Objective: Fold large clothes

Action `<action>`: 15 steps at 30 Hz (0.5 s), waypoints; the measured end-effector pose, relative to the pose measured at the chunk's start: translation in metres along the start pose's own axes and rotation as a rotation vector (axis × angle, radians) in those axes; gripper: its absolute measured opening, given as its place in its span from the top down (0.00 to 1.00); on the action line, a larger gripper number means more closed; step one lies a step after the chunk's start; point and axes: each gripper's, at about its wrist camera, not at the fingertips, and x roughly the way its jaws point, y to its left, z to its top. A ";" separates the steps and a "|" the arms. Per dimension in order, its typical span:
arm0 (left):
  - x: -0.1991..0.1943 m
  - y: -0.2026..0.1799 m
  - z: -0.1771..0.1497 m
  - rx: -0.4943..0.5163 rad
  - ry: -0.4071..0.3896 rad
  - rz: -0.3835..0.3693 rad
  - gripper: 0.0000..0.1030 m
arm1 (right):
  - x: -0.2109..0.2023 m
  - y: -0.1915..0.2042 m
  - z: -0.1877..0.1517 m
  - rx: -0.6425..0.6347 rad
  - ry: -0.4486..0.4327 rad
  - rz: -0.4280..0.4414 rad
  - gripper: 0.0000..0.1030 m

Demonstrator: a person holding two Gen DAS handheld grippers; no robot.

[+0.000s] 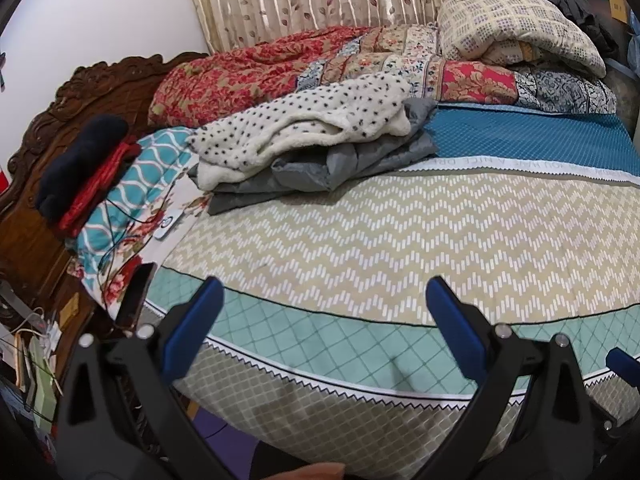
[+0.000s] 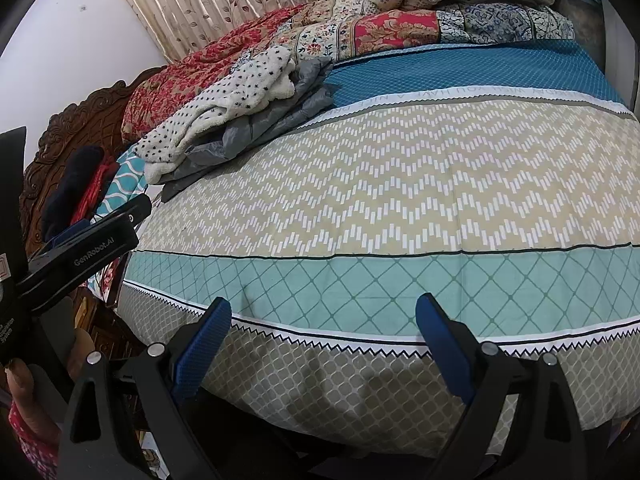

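A white fleece garment with black dots lies crumpled on a grey padded jacket at the far left of the bed; both also show in the right wrist view, the fleece on the jacket. My left gripper is open and empty, hovering over the bed's near edge. My right gripper is open and empty, also over the near edge, to the right of the left gripper's body. Both are well short of the clothes.
The bed carries a patterned sheet with beige chevron, teal and blue bands. Folded quilts and a cream blanket are piled at the back. Pillows, a dark hat and a carved wooden headboard stand left. A phone lies at the bed's left corner.
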 end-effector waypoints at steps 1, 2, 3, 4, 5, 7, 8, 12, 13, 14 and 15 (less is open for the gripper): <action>0.000 0.000 0.000 0.000 0.001 -0.001 0.06 | 0.000 0.000 0.000 0.000 0.000 0.000 0.06; 0.001 0.000 0.001 0.000 0.003 -0.004 0.06 | 0.000 0.000 0.000 0.001 0.000 0.000 0.06; 0.000 0.000 -0.001 -0.001 0.004 -0.004 0.06 | 0.000 0.000 0.000 0.001 0.001 0.000 0.06; -0.001 0.000 -0.001 -0.001 0.006 -0.005 0.06 | 0.000 0.000 0.000 0.001 0.001 0.000 0.06; 0.000 0.000 -0.001 0.000 0.006 -0.005 0.06 | -0.001 0.000 0.000 0.000 0.000 0.000 0.06; -0.001 0.000 -0.002 -0.001 0.006 -0.005 0.06 | 0.000 0.000 0.000 0.000 0.000 0.000 0.06; -0.001 0.000 -0.001 0.000 0.007 -0.007 0.06 | 0.000 0.000 0.000 0.000 0.000 0.000 0.06; -0.001 0.000 -0.005 0.003 0.010 -0.008 0.06 | -0.001 0.000 0.000 0.001 0.001 0.000 0.06; -0.001 0.000 -0.005 0.003 0.011 -0.009 0.06 | -0.001 0.000 0.000 0.002 0.002 0.000 0.06; -0.001 0.000 -0.006 0.004 0.010 -0.009 0.06 | -0.001 0.000 -0.001 0.003 0.002 0.001 0.06; -0.001 -0.001 -0.006 0.004 0.009 -0.008 0.06 | -0.001 0.000 -0.001 0.003 0.002 0.000 0.06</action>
